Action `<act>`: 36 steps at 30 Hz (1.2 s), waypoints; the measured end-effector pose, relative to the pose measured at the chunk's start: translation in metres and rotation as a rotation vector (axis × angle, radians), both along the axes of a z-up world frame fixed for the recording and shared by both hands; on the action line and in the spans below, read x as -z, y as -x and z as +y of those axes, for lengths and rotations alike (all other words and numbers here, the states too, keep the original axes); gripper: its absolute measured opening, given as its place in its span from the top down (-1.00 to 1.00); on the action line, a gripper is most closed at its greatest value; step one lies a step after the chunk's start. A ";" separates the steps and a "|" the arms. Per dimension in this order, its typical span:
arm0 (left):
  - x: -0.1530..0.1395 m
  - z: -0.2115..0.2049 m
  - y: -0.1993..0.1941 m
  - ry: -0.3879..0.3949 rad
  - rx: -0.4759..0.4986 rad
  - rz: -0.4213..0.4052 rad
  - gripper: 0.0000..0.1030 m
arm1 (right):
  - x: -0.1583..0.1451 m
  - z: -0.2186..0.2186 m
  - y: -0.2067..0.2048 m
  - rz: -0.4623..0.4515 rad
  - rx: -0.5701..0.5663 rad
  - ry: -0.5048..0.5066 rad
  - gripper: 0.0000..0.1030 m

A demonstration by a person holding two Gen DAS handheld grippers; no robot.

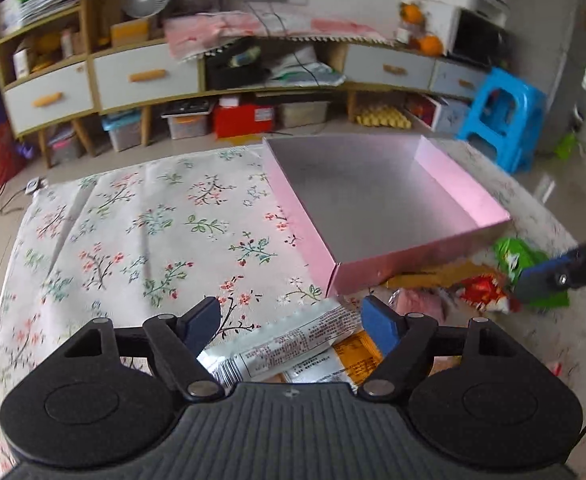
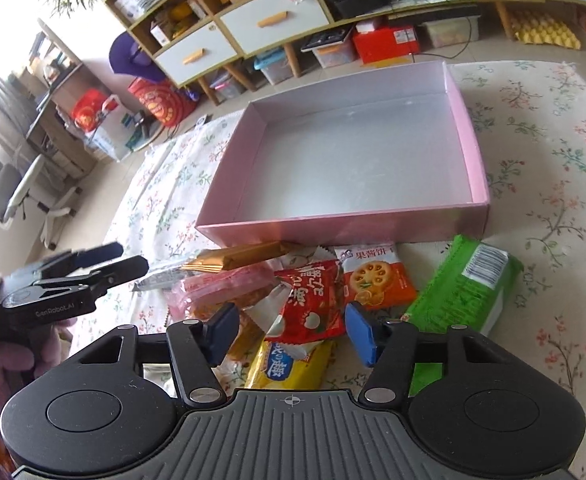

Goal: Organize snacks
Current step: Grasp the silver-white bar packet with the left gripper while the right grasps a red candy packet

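The left gripper [image 1: 289,326] stood part open astride a white packet [image 1: 293,340]; the right gripper [image 2: 291,330], likewise part open, straddled a red packet [image 2: 311,304]. Whether the pads pressed, I could not tell. Both packets lay in the heap before the one empty pink box [image 2: 333,228]. A crowded grab might have dragged neighbours along. Roughly eight packets showed.

Shallow pink cardboard box [image 2: 345,236], open-topped, grey inside, flat on floral cloth. Just before its near wall, heaped foil snack packets: gold bar [image 2: 237,260], red pouch [image 2: 313,304], orange biscuit pack [image 2: 377,276], green pack [image 2: 465,284], yellow pack [image 2: 289,368].
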State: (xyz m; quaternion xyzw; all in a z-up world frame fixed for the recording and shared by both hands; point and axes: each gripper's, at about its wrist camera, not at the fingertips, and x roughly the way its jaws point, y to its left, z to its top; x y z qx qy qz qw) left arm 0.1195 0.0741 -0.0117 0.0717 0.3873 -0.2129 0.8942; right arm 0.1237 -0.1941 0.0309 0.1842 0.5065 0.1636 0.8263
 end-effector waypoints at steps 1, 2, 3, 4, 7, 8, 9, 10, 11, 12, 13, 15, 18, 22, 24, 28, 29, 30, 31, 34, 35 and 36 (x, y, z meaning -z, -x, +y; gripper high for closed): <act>0.005 -0.001 -0.002 -0.018 0.014 0.000 -0.44 | 0.002 0.001 -0.001 0.002 -0.001 0.007 -0.12; 0.009 -0.003 -0.004 -0.031 0.028 0.003 -0.43 | 0.004 0.002 -0.002 0.002 -0.005 0.017 -0.12; 0.013 -0.004 -0.004 -0.042 0.046 0.012 -0.41 | 0.005 0.004 -0.003 0.004 -0.010 0.029 -0.11; 0.017 -0.003 -0.004 -0.046 0.066 0.024 -0.39 | 0.007 0.005 -0.003 0.004 -0.016 0.038 -0.06; 0.026 -0.005 -0.001 -0.102 0.102 0.044 -0.29 | 0.010 0.009 -0.006 0.000 -0.027 0.056 0.04; 0.028 -0.008 0.001 -0.133 0.112 0.037 -0.32 | 0.011 0.010 -0.007 0.001 -0.029 0.063 0.09; 0.030 -0.009 0.002 -0.158 0.121 0.035 -0.37 | 0.012 0.011 -0.008 0.003 -0.027 0.071 0.10; 0.030 -0.009 0.003 -0.163 0.122 0.030 -0.40 | 0.013 0.012 -0.009 0.003 -0.025 0.080 0.12; 0.029 -0.008 0.003 -0.159 0.117 0.033 -0.40 | 0.014 0.013 -0.009 0.004 -0.024 0.092 0.13; 0.029 -0.007 0.002 -0.155 0.110 0.040 -0.39 | 0.015 0.015 -0.010 0.001 -0.026 0.101 0.14; 0.028 -0.006 0.002 -0.152 0.104 0.046 -0.39 | 0.015 0.016 -0.010 -0.004 -0.030 0.111 0.16; 0.028 -0.005 0.001 -0.148 0.082 0.063 -0.40 | 0.016 0.020 -0.010 -0.011 -0.038 0.129 0.17; 0.027 -0.005 -0.001 -0.132 0.032 0.089 -0.39 | 0.017 0.026 -0.009 -0.018 -0.037 0.166 0.20; 0.026 -0.008 0.000 -0.139 -0.011 0.098 -0.29 | 0.016 0.031 -0.011 -0.020 -0.015 0.197 0.23; 0.024 -0.009 0.003 -0.142 -0.030 0.099 -0.19 | 0.015 0.033 -0.010 -0.020 -0.003 0.207 0.26; 0.023 -0.007 0.005 -0.129 -0.097 0.112 0.00 | 0.011 0.030 -0.010 -0.007 0.026 0.183 0.35; 0.022 -0.004 0.006 -0.119 -0.115 0.117 0.15 | 0.010 0.028 -0.010 -0.005 0.032 0.170 0.36; 0.021 -0.002 0.006 -0.106 -0.131 0.124 0.18 | 0.009 0.027 -0.010 -0.002 0.037 0.161 0.36; 0.021 0.001 0.006 -0.092 -0.148 0.132 0.20 | 0.009 0.025 -0.010 0.001 0.043 0.155 0.36; 0.020 0.008 0.007 -0.063 -0.181 0.146 0.24 | 0.007 0.023 -0.009 0.010 0.056 0.138 0.36; 0.019 0.009 0.008 -0.054 -0.187 0.150 0.27 | 0.006 0.021 -0.009 0.013 0.061 0.128 0.36; 0.019 0.011 0.008 -0.042 -0.195 0.156 0.29 | 0.004 0.020 -0.009 0.013 0.066 0.116 0.36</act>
